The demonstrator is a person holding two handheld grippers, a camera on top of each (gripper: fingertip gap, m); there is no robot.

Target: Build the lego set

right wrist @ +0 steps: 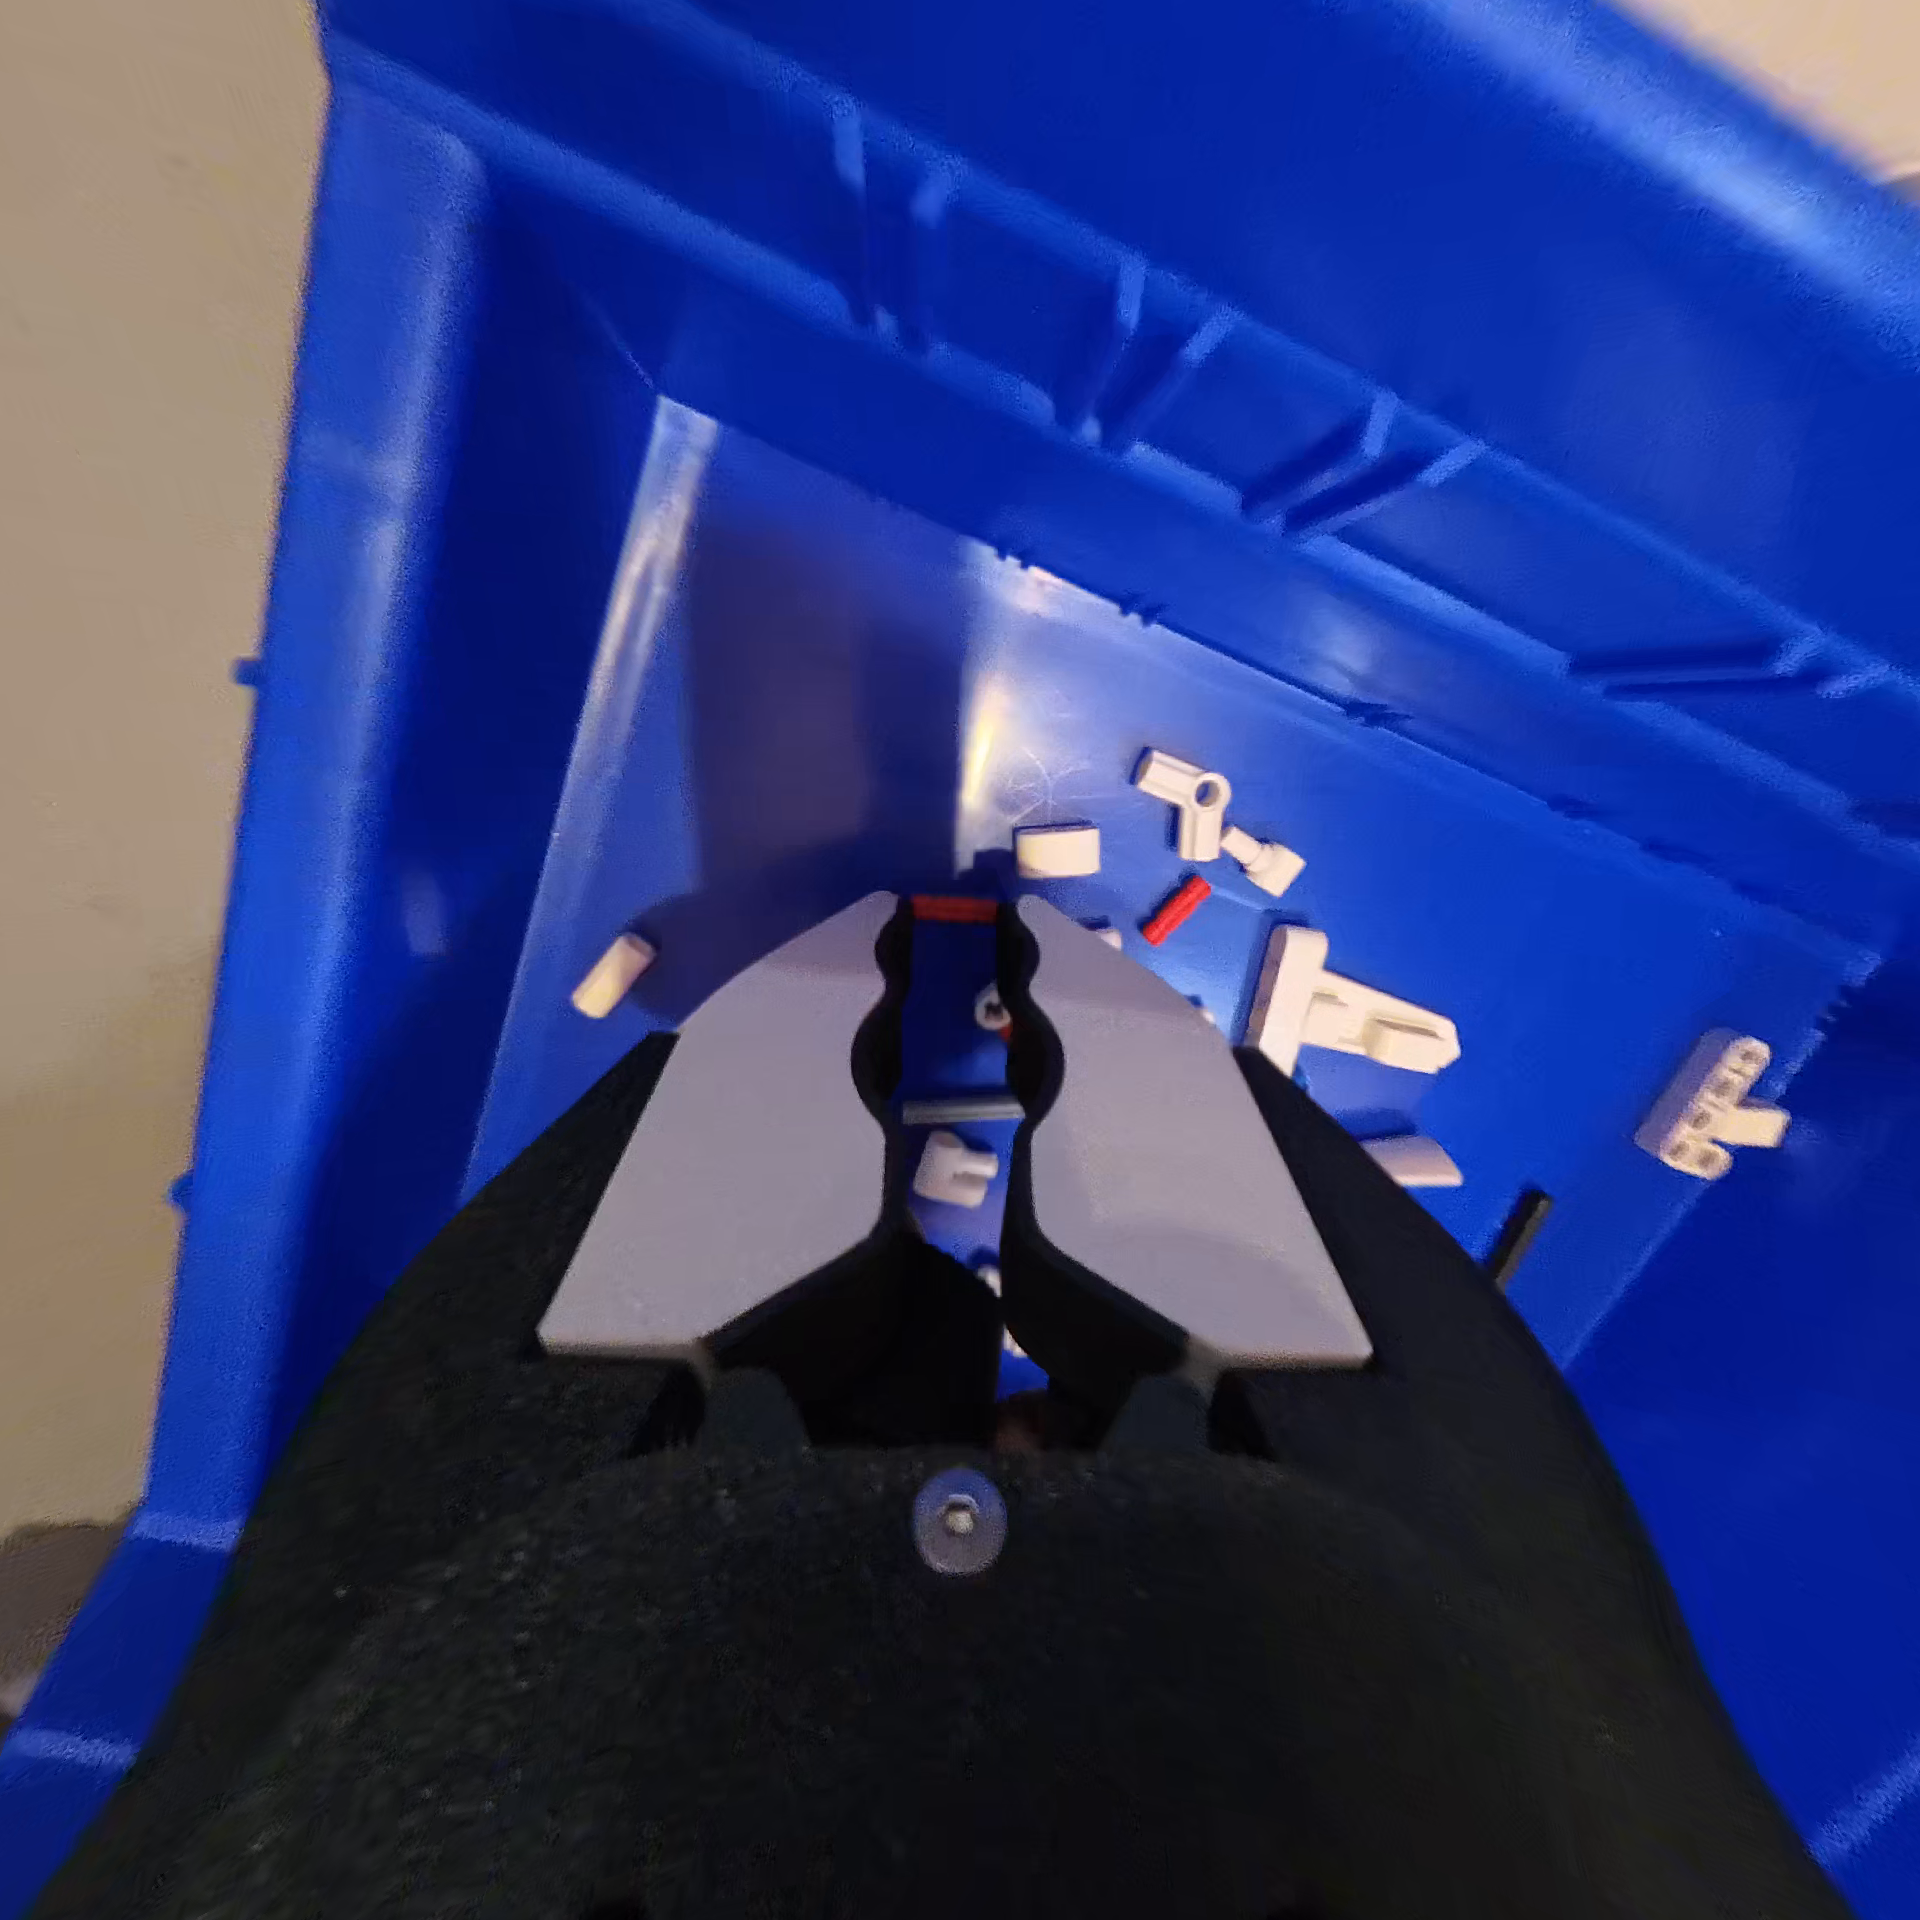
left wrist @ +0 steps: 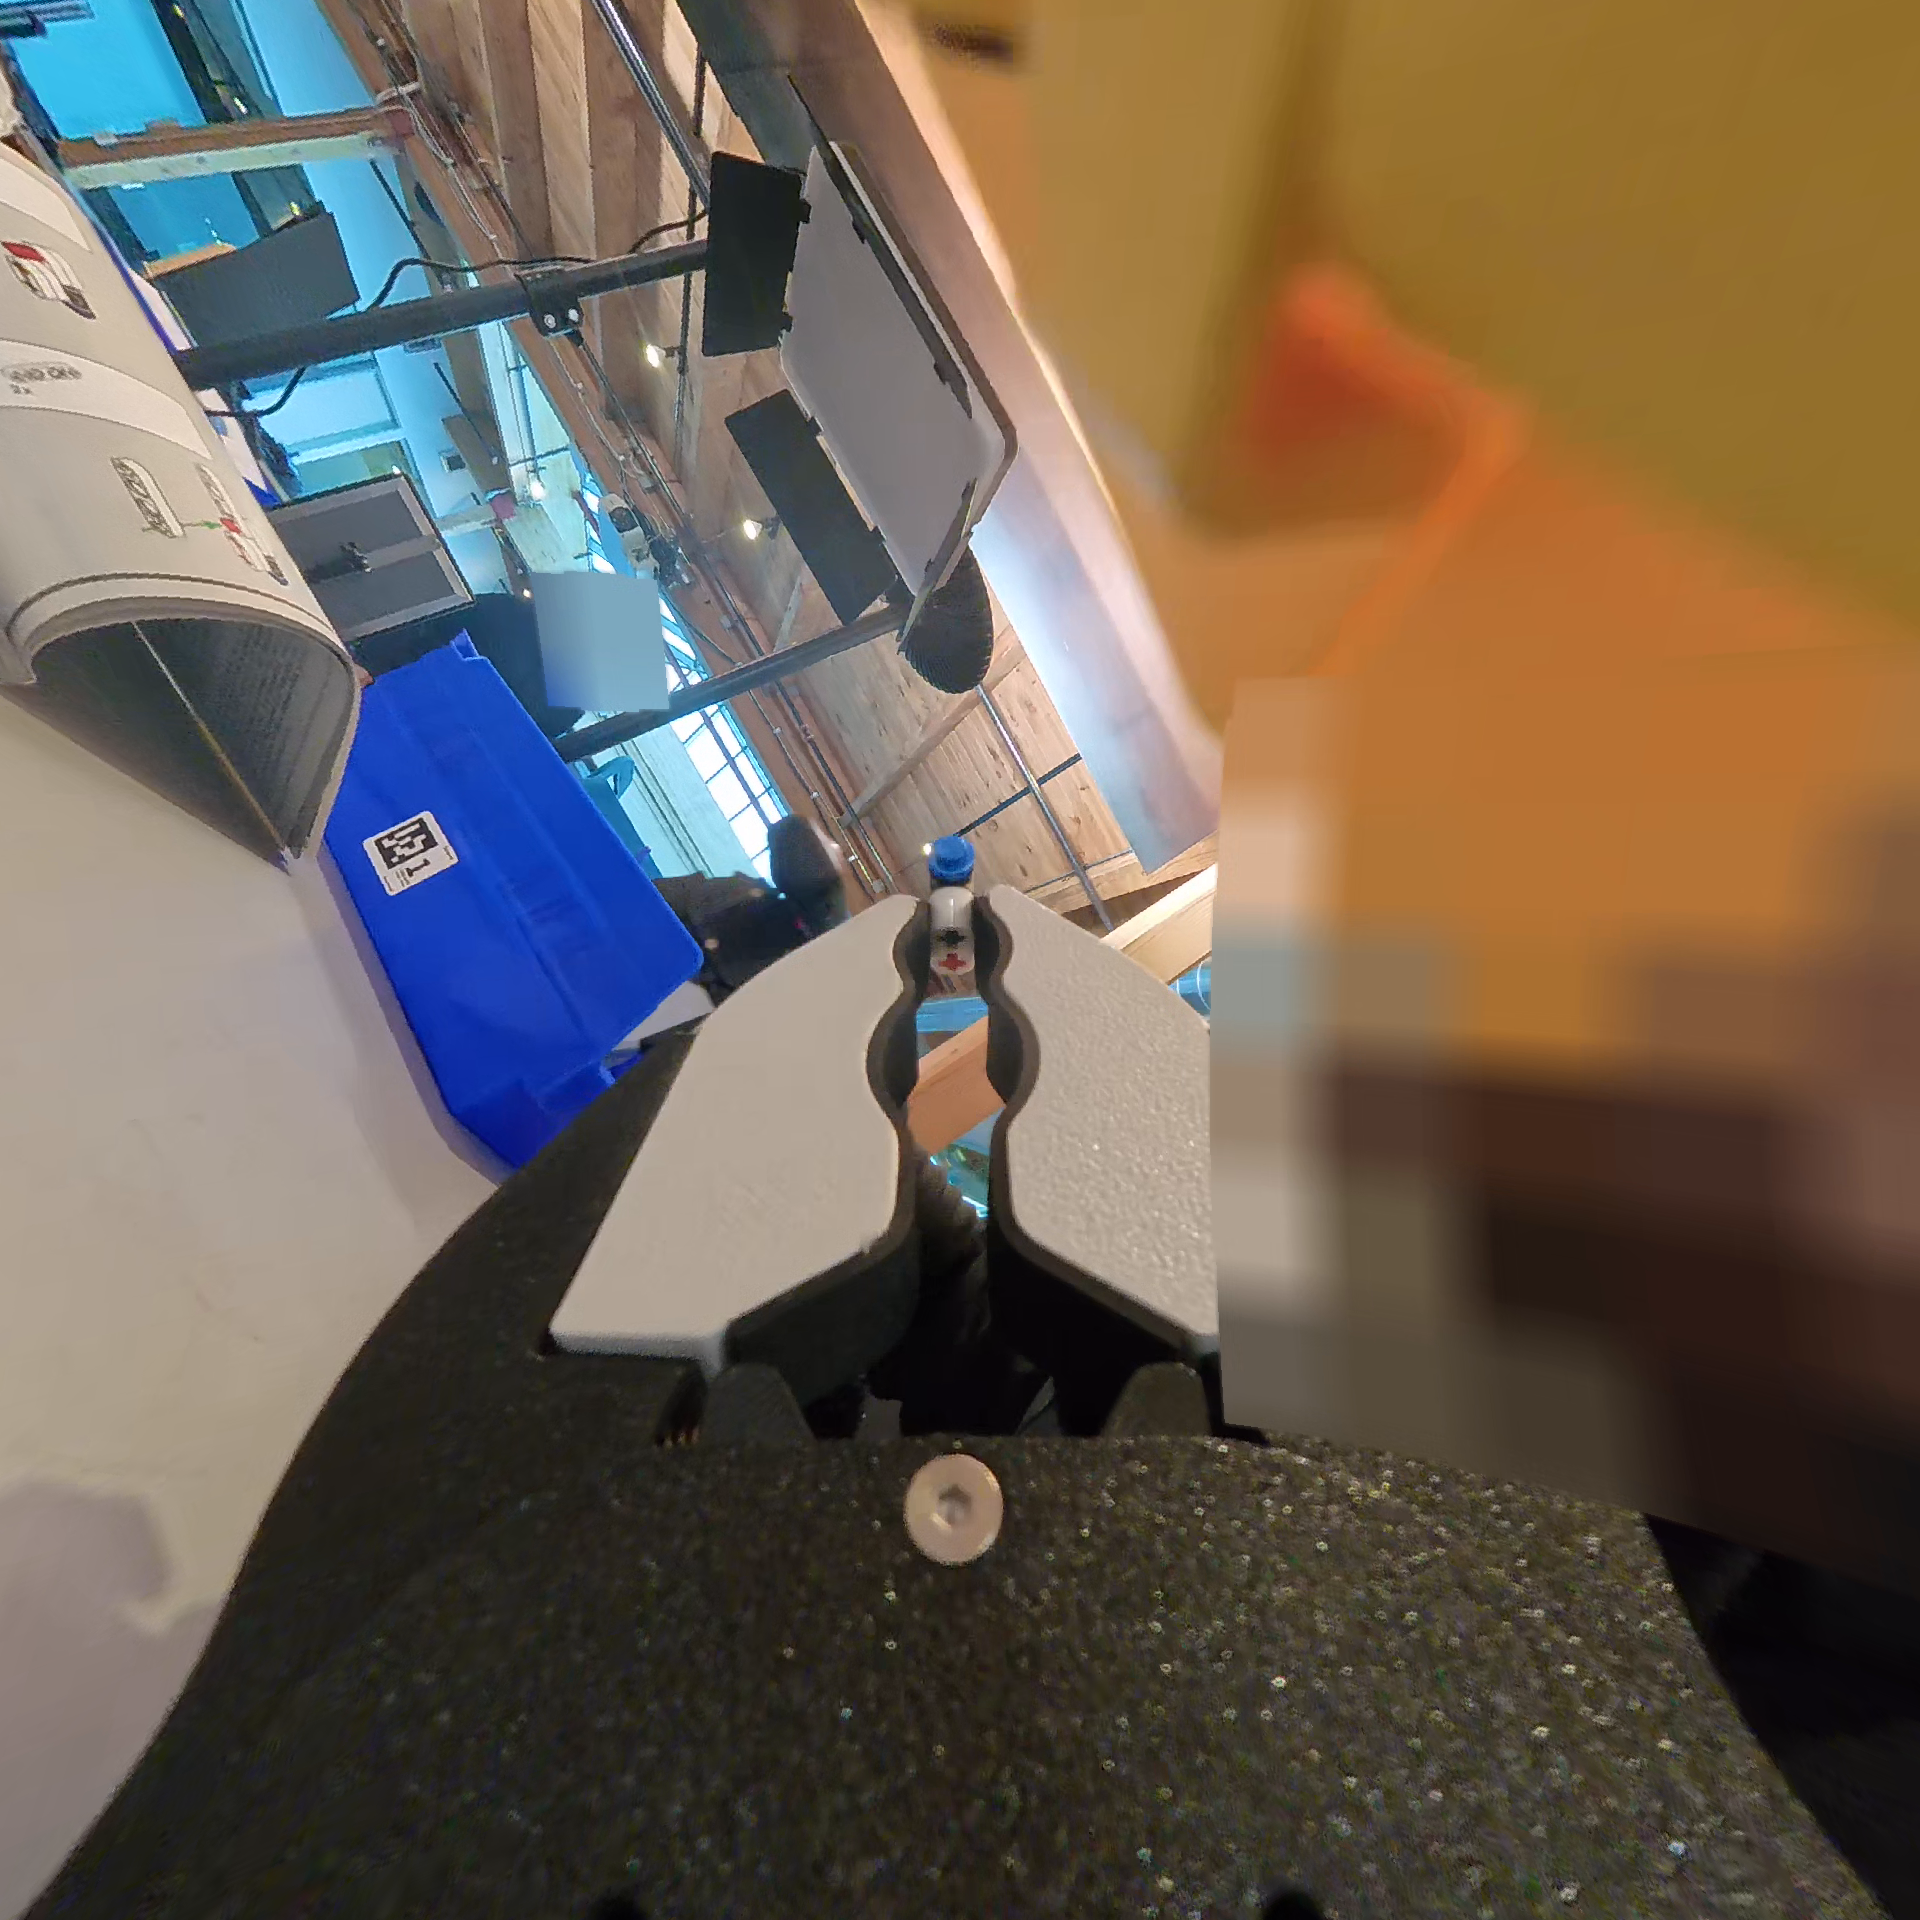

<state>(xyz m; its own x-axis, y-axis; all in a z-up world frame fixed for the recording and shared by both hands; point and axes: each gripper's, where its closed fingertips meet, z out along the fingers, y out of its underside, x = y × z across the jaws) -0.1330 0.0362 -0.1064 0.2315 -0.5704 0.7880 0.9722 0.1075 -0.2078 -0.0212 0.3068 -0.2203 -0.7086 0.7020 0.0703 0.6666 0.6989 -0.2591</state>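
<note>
Two grippers: each is seen from its own wrist camera.
Left gripper (left wrist: 954, 920): it is clenched on a small white connector piece (left wrist: 952, 928) with a blue cap (left wrist: 952, 858) at its far end; both pads are pressed against the white body.
Left surroundings: a blue bin (left wrist: 499, 935) is seen at nine o'clock, with a curled booklet (left wrist: 156, 582) beyond it at ten o'clock.
Right gripper (right wrist: 954, 914): it is lowered inside the blue bin (right wrist: 416, 623) and closed on a short red pin (right wrist: 954, 910), gripped end to end at the tips.
Right surroundings: loose white pieces (right wrist: 1351, 1013) and a second red pin (right wrist: 1177, 908) are scattered at two to three o'clock; one white sleeve (right wrist: 613, 974) is seen at nine o'clock.
</note>
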